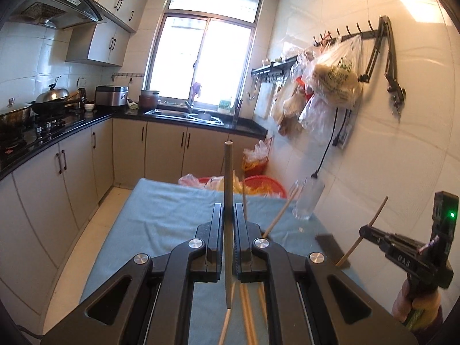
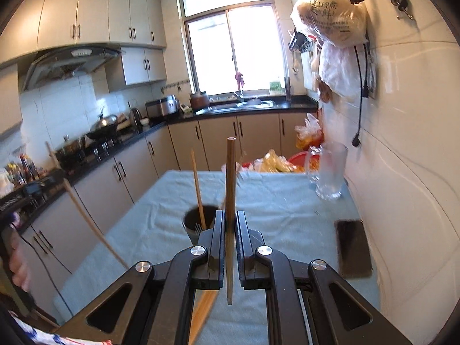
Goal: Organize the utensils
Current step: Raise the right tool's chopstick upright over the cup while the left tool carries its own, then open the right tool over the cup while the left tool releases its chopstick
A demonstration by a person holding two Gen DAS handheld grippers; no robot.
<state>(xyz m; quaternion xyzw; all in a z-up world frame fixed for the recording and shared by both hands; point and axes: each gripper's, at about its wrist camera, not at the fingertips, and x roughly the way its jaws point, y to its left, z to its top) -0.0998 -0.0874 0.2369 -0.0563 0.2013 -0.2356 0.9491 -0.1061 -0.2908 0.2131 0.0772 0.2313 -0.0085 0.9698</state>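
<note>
Nearest the lens in the left wrist view, the black left tongs [image 1: 229, 215] are closed tight on a pale round wooden chopstick [image 1: 228, 201], which stands upright between the jaws with its tip well above them. Loose wooden chopsticks [image 1: 244, 316] lie blurred below the tongs on the blue-grey cloth covering the desk [image 1: 161, 218]. Further right, a chopstick [image 1: 280, 214] slants up from behind the right jaw. Beyond it a clear glass mug [image 1: 306, 201] stands at the far right of the desk, near the white tiled wall. At the right edge a hand [image 1: 414, 304] holds the black right tongs [image 1: 363, 230], clamped on a thin slanted chopstick [image 1: 366, 230].

In the right wrist view, the left hand [image 2: 18, 267] shows at the left edge with its curved chopstick [image 2: 86, 218] slanting across. A dark round utensil cup [image 2: 198, 221] stands on the cloth just beyond the jaws, with one chopstick [image 2: 198, 187] upright in it. The right tongs [image 2: 230, 221] are closed on a darker brown chopstick [image 2: 230, 187], held upright. A dark phone [image 2: 353, 247] lies flat at the right, near the wall, with the mug beyond it.
</note>
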